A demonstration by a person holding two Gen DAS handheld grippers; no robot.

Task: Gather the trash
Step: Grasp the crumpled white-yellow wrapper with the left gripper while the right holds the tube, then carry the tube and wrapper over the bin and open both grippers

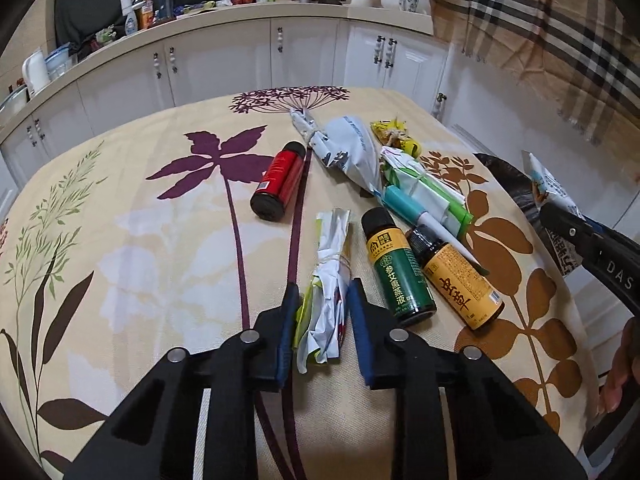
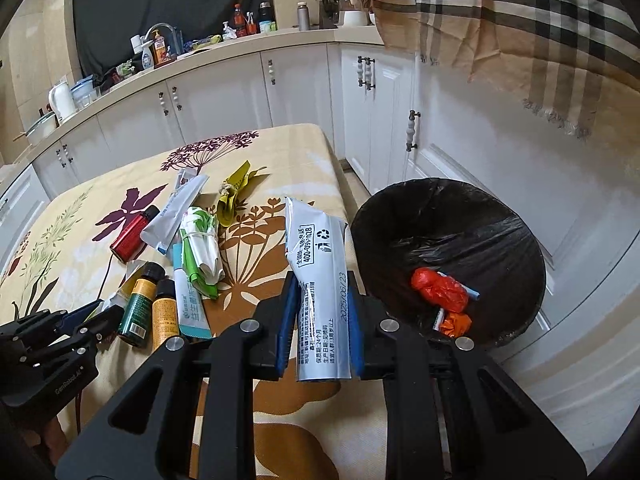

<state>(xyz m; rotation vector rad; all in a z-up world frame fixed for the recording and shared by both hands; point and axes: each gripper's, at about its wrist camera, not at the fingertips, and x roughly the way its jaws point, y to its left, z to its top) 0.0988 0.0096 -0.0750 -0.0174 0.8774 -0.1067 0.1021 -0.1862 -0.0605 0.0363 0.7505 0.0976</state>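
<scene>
Floral-cloth table (image 1: 160,240) w/ red bottle (image 1: 279,187), green bottle (image 1: 396,268), yellow bottle (image 1: 460,280), tied wrappers (image 1: 326,280).

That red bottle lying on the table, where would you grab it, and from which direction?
Grip the red bottle across the middle of its round body, coming from above with the fingers on either long side. It lies flat with its black base toward the left gripper. The tablecloth on its left is bare; a white wrapper lies close on its right.

Bare tablecloth (image 1: 120,240) left of red bottle (image 1: 278,187)
</scene>
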